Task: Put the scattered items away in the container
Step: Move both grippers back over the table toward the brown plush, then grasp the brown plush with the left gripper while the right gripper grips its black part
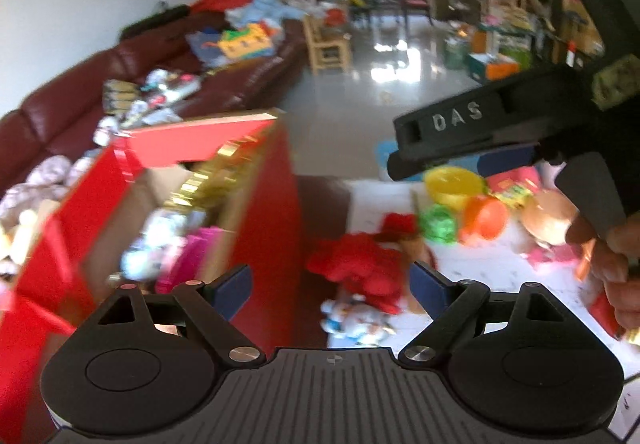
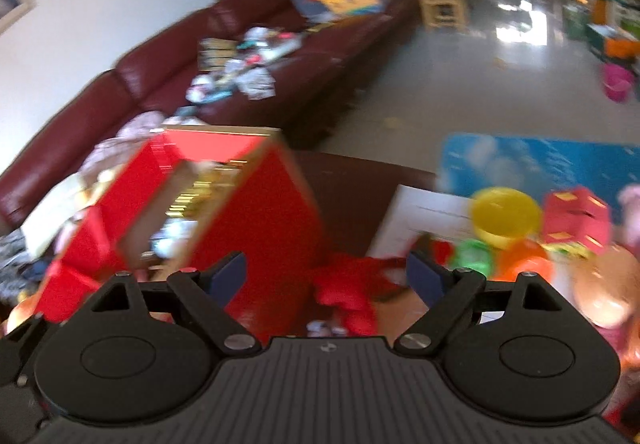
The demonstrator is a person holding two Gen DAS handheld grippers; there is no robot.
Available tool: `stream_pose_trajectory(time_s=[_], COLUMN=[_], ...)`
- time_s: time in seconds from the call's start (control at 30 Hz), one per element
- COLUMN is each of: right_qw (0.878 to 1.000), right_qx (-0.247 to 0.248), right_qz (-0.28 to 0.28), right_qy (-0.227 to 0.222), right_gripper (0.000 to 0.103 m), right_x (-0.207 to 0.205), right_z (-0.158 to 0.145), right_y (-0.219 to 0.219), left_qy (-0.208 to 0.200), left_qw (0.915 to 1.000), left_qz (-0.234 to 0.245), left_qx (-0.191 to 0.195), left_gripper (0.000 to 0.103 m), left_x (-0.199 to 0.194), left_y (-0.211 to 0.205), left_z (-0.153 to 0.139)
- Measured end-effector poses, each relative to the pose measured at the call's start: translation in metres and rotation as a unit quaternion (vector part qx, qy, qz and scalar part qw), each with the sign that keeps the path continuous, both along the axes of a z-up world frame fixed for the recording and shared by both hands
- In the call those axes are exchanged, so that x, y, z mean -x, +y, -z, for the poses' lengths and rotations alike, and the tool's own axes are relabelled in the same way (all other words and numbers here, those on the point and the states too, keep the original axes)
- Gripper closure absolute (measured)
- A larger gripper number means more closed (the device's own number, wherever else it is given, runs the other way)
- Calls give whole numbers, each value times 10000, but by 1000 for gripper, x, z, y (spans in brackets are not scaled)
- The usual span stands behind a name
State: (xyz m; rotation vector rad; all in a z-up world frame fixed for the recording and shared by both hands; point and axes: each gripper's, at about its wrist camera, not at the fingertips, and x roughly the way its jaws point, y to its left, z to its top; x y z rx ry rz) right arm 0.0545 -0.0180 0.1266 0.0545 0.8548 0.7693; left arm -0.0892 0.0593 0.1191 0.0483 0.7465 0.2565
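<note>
A dark red leather sofa [image 2: 168, 59] strewn with clutter runs along the wall behind the bench [image 2: 352, 187]. On the bench's left stands the container, a tall red carton [image 2: 272, 211] with its flaps up, already holding soft toys and a gold item. To its right lie the scattered things: a red plush toy [image 1: 360, 268] nearest the carton, then a yellow bowl [image 2: 506, 217], an orange ball [image 1: 484, 217], a green item [image 2: 474, 256] and a small red box [image 2: 576, 215].

Both tools are empty with fingers apart: the left tool [image 1: 332, 284] hangs over the red plush, the right tool [image 2: 326, 276] beside it.

The plush looks the likely next pick; a grip across its bulk, then a lift clear of the carton's rim, would probably serve best.

Motion blur smears everything. The small white and blue thing [image 1: 352, 318] below the plush cannot be identified, and the carton's depth is hidden.
</note>
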Motion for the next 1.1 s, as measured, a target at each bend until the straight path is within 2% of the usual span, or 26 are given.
stream_pose_trajectory(time_s=[0.2, 0.33, 0.47, 0.63, 0.77, 0.87, 0.9, 1.0, 1.1], right_qw=[9978, 9955, 9938, 9923, 9912, 9905, 9912, 9925, 9921], right_qx=[337, 622, 770, 881, 1005, 1002, 905, 824, 762], right_qz=[406, 455, 482, 407, 269, 236, 238, 270, 374], right_qy=[407, 547, 639, 773, 822, 912, 938, 862, 925], right_gripper=[14, 15, 22, 27, 39, 65, 69, 78, 79], right_x=[-26, -40, -57, -75, -83, -87, -88, -83, -78], right_z=[40, 63, 79, 98, 114, 124, 124, 120, 121], right_y=[-19, -18, -7, 12, 30, 31, 28, 12, -15], left_qy=[387, 455, 459, 392, 326, 340, 348, 409, 503], left_qw=[9986, 9976, 9972, 9960, 9954, 9955, 9953, 9931, 9911], left_qz=[99, 23, -82, -84, 80, 227, 272, 493, 814], left_qx=[359, 517, 592, 801, 896, 858, 856, 982, 928], left_gripper=[11, 16, 19, 23, 23, 23, 22, 19, 19], left_x=[-37, -61, -77, -92, -97, -101, -101, -99, -93], left_y=[-10, -7, -1, 7, 4, -3, -4, -9, -22], left_z=[58, 89, 108, 120, 123, 125, 126, 128, 130])
